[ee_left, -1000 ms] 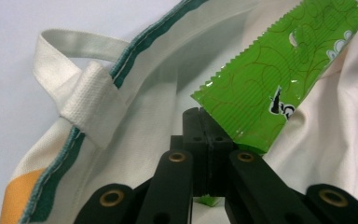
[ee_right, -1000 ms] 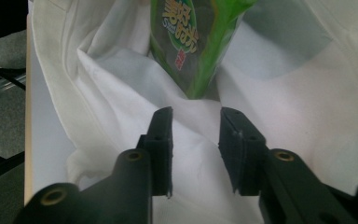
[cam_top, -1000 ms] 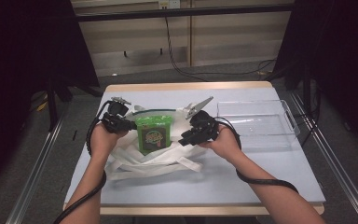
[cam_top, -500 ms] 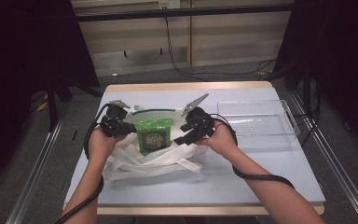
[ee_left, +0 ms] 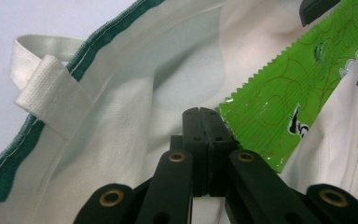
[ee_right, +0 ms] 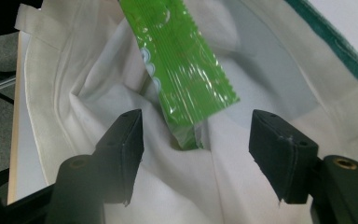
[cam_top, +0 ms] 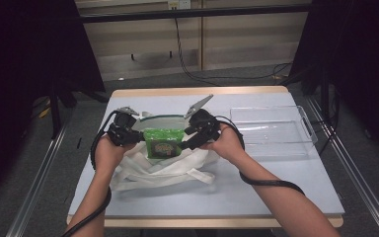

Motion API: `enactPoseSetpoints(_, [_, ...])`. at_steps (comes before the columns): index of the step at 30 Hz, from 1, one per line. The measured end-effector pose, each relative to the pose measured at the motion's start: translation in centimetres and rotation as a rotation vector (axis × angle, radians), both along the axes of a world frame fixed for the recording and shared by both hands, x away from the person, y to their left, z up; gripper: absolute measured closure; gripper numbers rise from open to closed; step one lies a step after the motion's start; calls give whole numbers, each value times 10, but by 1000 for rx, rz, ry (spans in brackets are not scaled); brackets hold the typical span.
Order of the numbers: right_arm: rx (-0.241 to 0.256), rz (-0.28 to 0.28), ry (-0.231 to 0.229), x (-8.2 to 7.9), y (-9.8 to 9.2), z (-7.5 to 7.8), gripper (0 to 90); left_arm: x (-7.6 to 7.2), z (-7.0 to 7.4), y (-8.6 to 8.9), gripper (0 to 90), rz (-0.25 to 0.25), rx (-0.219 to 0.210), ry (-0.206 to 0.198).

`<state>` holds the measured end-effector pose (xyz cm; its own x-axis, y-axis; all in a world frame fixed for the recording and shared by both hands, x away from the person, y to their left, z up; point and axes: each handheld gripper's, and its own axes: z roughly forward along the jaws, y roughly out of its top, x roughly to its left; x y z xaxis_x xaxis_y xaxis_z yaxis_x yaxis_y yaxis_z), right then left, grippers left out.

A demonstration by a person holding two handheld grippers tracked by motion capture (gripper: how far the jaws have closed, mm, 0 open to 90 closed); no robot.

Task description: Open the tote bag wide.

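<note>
Green packet going into white tote, both grippers at bag mouth.

L gripper (cam_top: 128,132) at bag's left rim: jaws pressed together, pinching the bag's cloth beside the packet's crimped corner, as far as left gripper view shows. Green snack packet (cam_top: 164,143) stands in the mouth of the white tote bag (cam_top: 143,170), btwn grippers. R gripper (cam_top: 197,134): jaws spread wide, packet's lower end btwn them, not touching. Clear plastic tray (cam_top: 271,131) further right on table (cam_top: 276,187), apart from bag.

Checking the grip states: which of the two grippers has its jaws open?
The right gripper: its jaws stand wide apart around the green snack packet in the white tote bag. The left gripper has its jaws pressed together.
</note>
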<state>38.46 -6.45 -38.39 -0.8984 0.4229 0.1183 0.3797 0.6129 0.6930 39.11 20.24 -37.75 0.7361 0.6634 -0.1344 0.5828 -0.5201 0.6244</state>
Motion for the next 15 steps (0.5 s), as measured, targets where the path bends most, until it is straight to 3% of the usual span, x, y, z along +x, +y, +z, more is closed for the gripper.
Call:
enactPoseSetpoints(11, [-17, 48, -6, 2, 15, -2, 649, 0, 1, -2, 897, -12, 2, -3])
enactPoseSetpoints(12, [-13, 53, -8, 3, 15, -2, 670, 0, 2, -1, 890, -8, 14, -7])
enactPoseSetpoints(13, [-19, 44, -6, 2, 15, -2, 693, 0, 1, -3, 866, 21, -13, -5])
enactPoseSetpoints(15, [-24, 48, -13, 1, 13, -2, 705, 0, 3, -1, 818, 14, 10, -22])
